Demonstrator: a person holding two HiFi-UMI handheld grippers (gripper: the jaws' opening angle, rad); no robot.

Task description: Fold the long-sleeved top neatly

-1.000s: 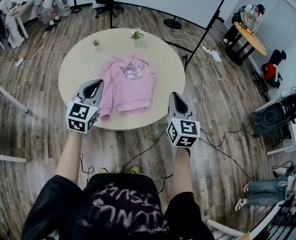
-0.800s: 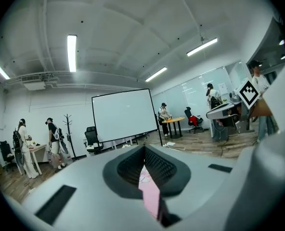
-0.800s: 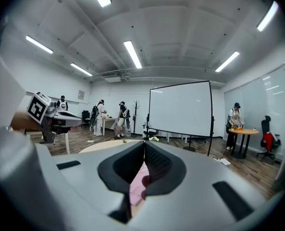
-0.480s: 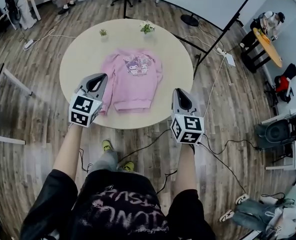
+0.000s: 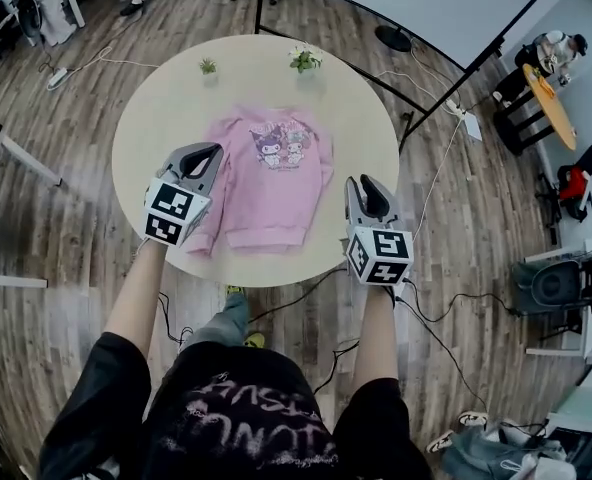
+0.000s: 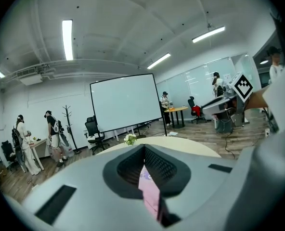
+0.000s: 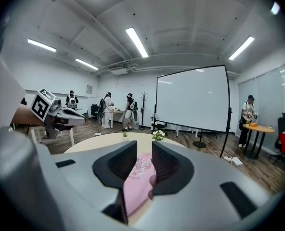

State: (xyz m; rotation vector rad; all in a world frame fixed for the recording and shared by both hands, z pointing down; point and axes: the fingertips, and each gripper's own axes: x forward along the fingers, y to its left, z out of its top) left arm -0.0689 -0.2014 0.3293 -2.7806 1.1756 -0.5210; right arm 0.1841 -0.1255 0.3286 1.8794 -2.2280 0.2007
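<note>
Round table bears the pink long-sleeved top spread flat, print up, no body fold showing, so folding seems left; left gripper hovers shut and empty at its near-left, right gripper, near-right, has just been opening its jaws, nothing between.

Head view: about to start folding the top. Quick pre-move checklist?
1. Top flat on table, front up: ok.
2. Left gripper open for a grasp: not ok, jaws shut, nothing held.
3. Right gripper open: ok, jaws have just been opening, nothing between them.
4. Plants clear of top: ok, at the far edge.
5. Sleeve laid straight: cannot tell, left gripper covers part of it.
</note>
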